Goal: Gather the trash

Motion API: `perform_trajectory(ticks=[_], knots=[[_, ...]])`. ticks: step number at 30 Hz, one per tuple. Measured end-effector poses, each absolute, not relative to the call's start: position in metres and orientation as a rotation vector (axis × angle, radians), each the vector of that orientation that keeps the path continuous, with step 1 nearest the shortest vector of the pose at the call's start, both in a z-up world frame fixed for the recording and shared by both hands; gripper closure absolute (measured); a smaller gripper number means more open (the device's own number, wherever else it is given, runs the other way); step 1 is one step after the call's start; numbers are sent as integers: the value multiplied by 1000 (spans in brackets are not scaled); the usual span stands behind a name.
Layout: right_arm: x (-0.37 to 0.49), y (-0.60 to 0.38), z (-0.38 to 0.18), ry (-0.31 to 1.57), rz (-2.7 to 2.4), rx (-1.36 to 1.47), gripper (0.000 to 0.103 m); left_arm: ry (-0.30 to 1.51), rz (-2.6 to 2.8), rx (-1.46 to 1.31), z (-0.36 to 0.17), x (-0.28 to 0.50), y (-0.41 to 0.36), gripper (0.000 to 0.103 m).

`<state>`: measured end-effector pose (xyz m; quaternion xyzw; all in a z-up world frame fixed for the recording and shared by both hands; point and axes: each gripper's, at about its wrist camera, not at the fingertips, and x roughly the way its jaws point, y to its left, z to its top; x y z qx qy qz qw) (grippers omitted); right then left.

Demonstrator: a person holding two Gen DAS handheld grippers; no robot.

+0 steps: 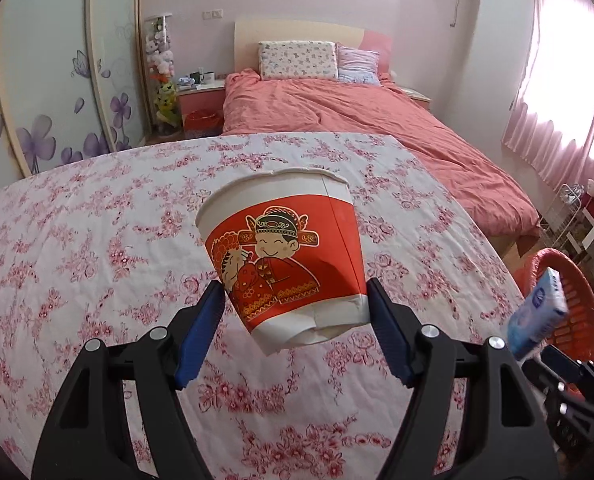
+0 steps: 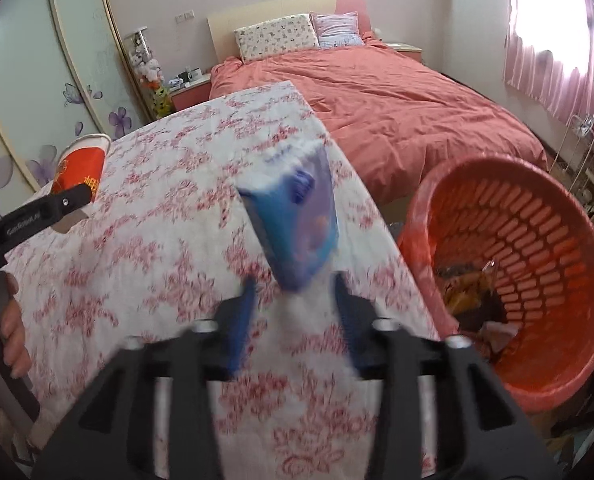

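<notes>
Left tool (image 1: 295, 308) clamped on base of red-and-white paper cup (image 1: 285, 252), cup lifted clear of the floral counter (image 1: 97, 240), rim tilted away. Right tool (image 2: 293, 312) grips a blue tissue pack (image 2: 293, 216) by its lower end, raised over counter's right edge; view blurred. Orange basket (image 2: 537, 372) stands beside counter on the right, some trash already inside.

Step in hand, as judged: carry both to basket. Do it well:
- bring pack fully over basket mouth before letting go
- hold cup grip light, the base is already creased
- let right tool go in first, then left, to avoid crossing
</notes>
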<state>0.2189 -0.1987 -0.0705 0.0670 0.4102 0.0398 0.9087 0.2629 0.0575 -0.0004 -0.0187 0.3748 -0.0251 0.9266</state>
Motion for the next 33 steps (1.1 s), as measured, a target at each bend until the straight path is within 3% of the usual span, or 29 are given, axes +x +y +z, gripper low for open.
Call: perform_trajectory(ticks=[10, 20, 23, 26, 33], knots=[[240, -202, -67, 814, 96, 204, 48, 774, -52, -64, -4, 260, 65, 32], [278, -173, -79, 850, 130, 94, 24, 788, -46, -73, -7, 261, 74, 32], [288, -169, -84, 873, 146, 69, 24, 794, -41, -77, -8, 262, 77, 32], [287, -170, -85, 900, 198, 109, 32, 800, -40, -85, -9, 263, 80, 32], [273, -156, -84, 901, 257, 89, 32, 802, -40, -83, -10, 262, 81, 32]])
